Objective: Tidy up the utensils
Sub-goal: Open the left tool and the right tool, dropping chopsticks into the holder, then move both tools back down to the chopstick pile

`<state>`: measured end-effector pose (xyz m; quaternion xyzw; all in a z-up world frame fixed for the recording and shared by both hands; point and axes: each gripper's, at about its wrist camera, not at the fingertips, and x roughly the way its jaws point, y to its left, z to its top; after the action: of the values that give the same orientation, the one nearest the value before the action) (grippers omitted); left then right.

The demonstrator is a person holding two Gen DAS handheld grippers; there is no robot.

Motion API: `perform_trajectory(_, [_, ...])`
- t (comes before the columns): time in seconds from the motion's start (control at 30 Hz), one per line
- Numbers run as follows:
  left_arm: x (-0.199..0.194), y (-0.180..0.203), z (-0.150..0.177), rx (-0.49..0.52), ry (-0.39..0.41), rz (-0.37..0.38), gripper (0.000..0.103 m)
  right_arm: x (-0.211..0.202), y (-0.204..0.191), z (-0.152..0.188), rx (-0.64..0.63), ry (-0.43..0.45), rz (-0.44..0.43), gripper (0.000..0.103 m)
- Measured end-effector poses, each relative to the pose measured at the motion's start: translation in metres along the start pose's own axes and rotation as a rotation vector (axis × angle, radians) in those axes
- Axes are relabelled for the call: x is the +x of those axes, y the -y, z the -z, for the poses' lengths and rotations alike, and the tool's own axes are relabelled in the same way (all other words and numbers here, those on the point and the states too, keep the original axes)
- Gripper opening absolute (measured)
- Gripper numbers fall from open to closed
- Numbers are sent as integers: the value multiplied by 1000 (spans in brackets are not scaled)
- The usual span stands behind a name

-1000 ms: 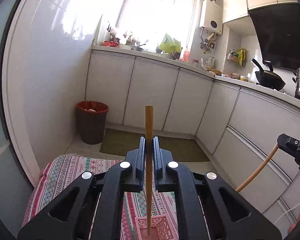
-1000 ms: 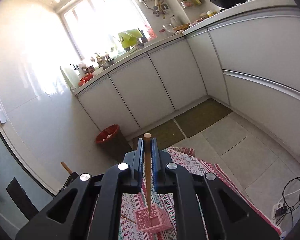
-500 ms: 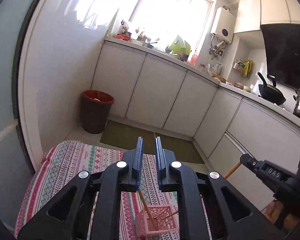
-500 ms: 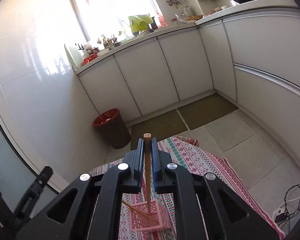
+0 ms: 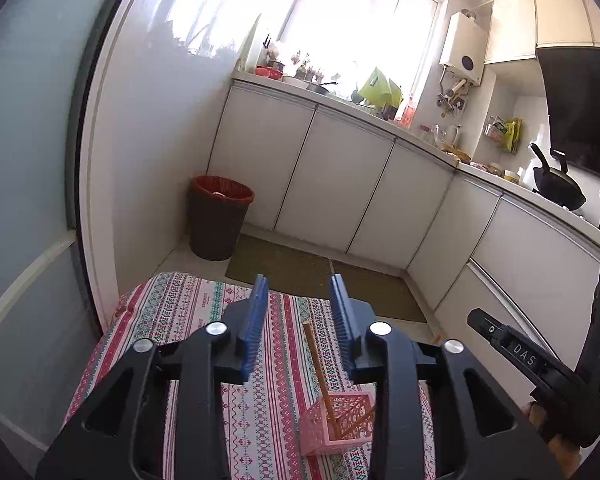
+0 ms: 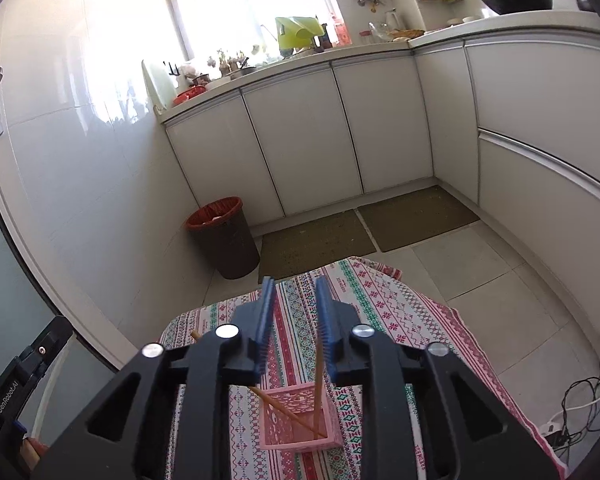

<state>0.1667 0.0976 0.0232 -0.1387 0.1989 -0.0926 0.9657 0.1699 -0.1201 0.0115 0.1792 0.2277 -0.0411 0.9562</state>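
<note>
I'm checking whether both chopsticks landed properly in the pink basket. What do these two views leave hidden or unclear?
- Left wrist view: the right side of the pink basket and most of the second chopstick sit behind the left gripper's right finger.
- Right wrist view: the slanted chopstick's middle stretch is behind the right gripper's left finger.
- Both views: chopstick tips at the basket floor are too small to judge.

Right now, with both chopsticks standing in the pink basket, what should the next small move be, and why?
Probably lift both tools straight up and away. The left tool and the right tool are open and hold nothing, and both chopsticks already lean inside the pink basket on the striped cloth. No other utensil shows.
</note>
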Motion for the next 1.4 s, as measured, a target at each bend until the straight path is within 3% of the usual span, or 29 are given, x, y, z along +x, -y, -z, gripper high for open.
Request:
perform_trajectory(0.17, [-14, 11, 0, 41, 5, 10, 47, -29, -1, 0, -31, 35, 45, 51])
perform_trajectory(0.3, [-25, 18, 7, 61, -6, 7, 64, -51, 0, 8, -68, 60, 95, 64])
perform_trajectory(0.57, [-37, 29, 29, 108, -50, -6, 81, -85, 4, 30, -123, 74, 204, 83])
perform_trajectory(0.7, [-41, 33, 40, 139, -64, -11, 90, -98, 7, 43, -168, 60, 254, 90])
perform_trajectory(0.97, [-38, 40, 57, 202, -120, -22, 96, -118, 33, 62, -127, 10, 309, 95])
perform_trajectory(1.07, [-29, 49, 66, 265, -196, -5, 96, -124, 48, 72, -114, -26, 312, 96])
perform_trajectory(1.3, [27, 80, 124, 452, -572, 48, 96, -139, 107, 110, -14, -166, 317, 96])
perform_trajectory(1.4, [43, 91, 149, 512, -658, 71, 96, -139, 133, 128, 23, -234, 335, 96])
